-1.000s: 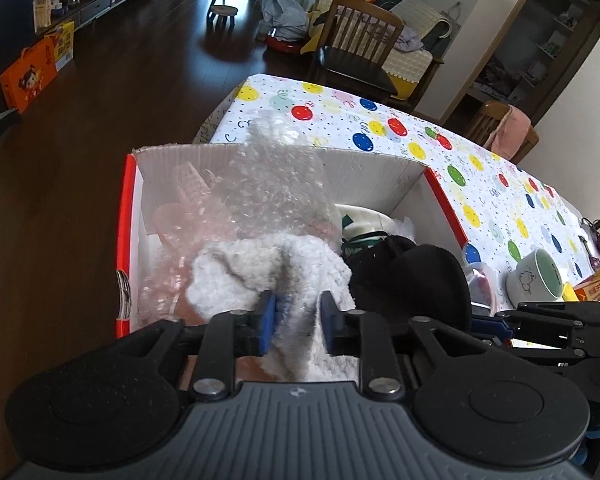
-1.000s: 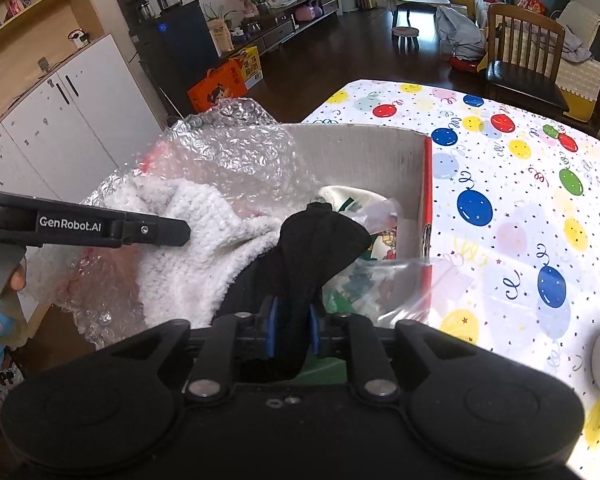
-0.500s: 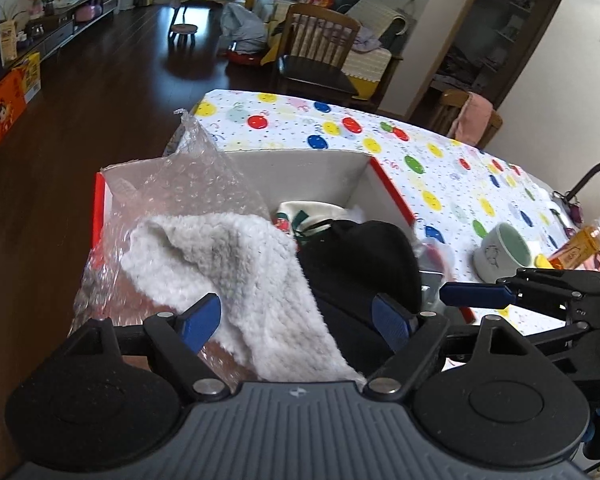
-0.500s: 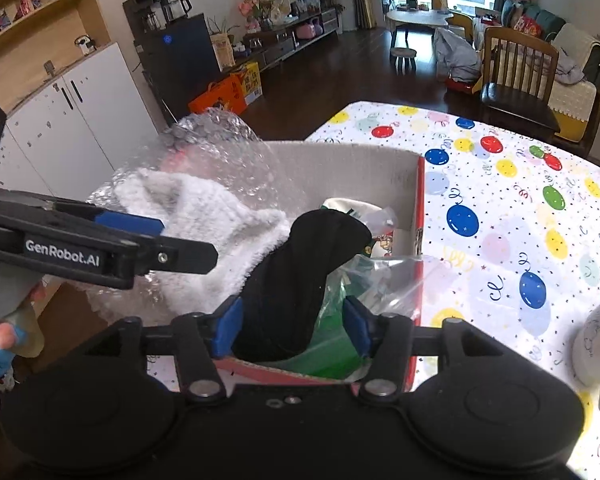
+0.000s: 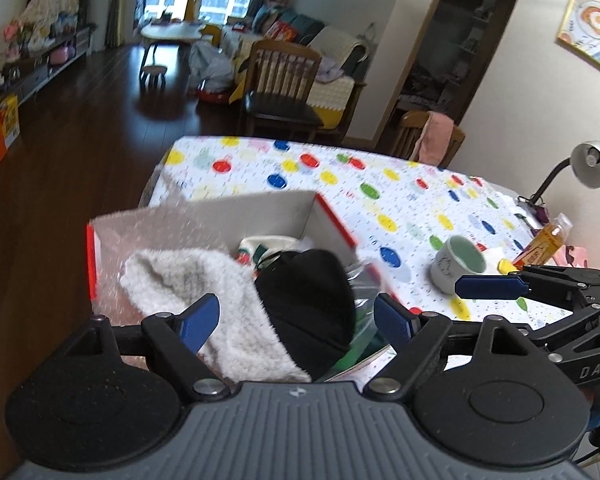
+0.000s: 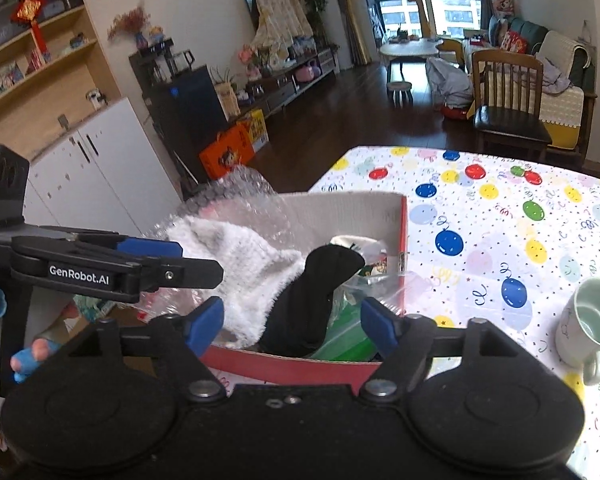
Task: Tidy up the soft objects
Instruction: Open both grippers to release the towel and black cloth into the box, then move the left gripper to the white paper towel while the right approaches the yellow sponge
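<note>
A red-edged cardboard box (image 5: 236,210) (image 6: 340,208) sits at the table's near corner. In it lie a white fluffy cloth (image 5: 204,284) (image 6: 252,268), a black soft item (image 5: 308,304) (image 6: 312,300), bubble wrap (image 6: 228,196) and a green plastic bag (image 6: 348,336). My left gripper (image 5: 296,320) is open and empty, just above and short of the box. My right gripper (image 6: 292,320) is open and empty at the box's near wall. Each gripper shows in the other's view, the right one (image 5: 488,285) and the left one (image 6: 152,256).
A pale green mug (image 5: 456,264) (image 6: 588,320) stands on the balloon-print tablecloth (image 5: 380,192) right of the box. An orange bottle (image 5: 544,240) and a desk lamp (image 5: 588,164) are at the far right. Wooden chairs (image 5: 284,92) stand beyond the table.
Both grippers opened, letting go of the white cloth and the black item, which now lie in the box. Both have drawn back and up from the box.
</note>
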`<control>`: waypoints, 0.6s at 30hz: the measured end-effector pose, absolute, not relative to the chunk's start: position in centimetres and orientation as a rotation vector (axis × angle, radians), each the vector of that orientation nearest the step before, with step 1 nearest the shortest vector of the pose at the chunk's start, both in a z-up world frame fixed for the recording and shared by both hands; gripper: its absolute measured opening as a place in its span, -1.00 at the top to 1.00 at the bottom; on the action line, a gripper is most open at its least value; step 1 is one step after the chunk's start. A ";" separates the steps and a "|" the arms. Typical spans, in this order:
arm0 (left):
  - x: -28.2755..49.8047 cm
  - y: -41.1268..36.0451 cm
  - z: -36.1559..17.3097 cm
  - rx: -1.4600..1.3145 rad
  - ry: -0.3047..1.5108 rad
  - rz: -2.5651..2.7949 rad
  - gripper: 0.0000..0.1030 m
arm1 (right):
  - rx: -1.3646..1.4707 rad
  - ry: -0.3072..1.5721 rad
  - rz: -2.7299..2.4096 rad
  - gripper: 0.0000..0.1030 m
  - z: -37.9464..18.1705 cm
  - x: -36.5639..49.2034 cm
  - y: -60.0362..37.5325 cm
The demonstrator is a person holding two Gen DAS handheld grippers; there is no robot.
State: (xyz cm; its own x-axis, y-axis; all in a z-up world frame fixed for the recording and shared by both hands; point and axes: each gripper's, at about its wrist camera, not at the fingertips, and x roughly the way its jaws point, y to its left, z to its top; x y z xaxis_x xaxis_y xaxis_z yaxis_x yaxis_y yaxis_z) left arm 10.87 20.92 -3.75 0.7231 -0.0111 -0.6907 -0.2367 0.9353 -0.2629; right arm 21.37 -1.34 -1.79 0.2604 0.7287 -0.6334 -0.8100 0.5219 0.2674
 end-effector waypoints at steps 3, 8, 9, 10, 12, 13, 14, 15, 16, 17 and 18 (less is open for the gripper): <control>10.6 19.9 -2.7 -0.322 0.731 0.109 -0.64 | -0.100 0.760 1.042 -0.62 -0.9 20.9 -2.4; 10.7 17.8 -1.2 -0.272 0.689 0.084 -0.65 | -0.068 0.712 1.020 -0.94 0.4 20.4 -4.7; 10.8 17.2 -1.0 -0.250 0.675 0.093 -0.65 | -0.062 0.697 1.013 -0.97 0.6 20.4 -5.4; 10.9 16.5 -0.7 -0.227 0.663 0.095 -0.65 | -0.057 0.682 1.005 -0.99 0.8 20.4 -6.0; 11.4 15.2 -0.4 -0.196 0.651 0.086 -0.65 | -0.058 0.662 0.991 -0.99 1.1 20.6 -7.2; 11.7 14.5 -0.3 -0.189 0.649 0.079 -0.65 | -0.059 0.653 0.981 -0.99 1.2 20.7 -7.9; 12.0 13.9 -0.2 -0.185 0.648 0.069 -0.65 | -0.062 0.645 0.971 -0.99 1.2 20.9 -8.6; 12.5 13.3 -0.2 -0.181 0.650 0.057 -0.65 | -0.063 0.640 0.959 -0.99 1.1 21.2 -9.4; 12.9 12.6 -0.1 -0.179 0.653 0.045 -0.65 | -0.063 0.638 0.946 -0.99 1.1 21.5 -10.2; 13.5 11.8 -0.1 -0.176 0.657 0.035 -0.65 | -0.064 0.639 0.934 -0.99 0.9 21.9 -11.0; 14.1 11.1 -0.2 -0.173 0.662 0.027 -0.65 | -0.066 0.640 0.921 -0.99 0.7 22.3 -11.8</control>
State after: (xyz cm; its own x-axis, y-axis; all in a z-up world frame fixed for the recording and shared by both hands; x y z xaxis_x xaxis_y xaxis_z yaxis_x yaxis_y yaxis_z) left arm 14.10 11.10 -0.18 0.7887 -0.0301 -0.6140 -0.0798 0.9853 -0.1509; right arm 22.26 -11.84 0.74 0.4345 0.7202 -0.5409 -0.7583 0.6166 0.2117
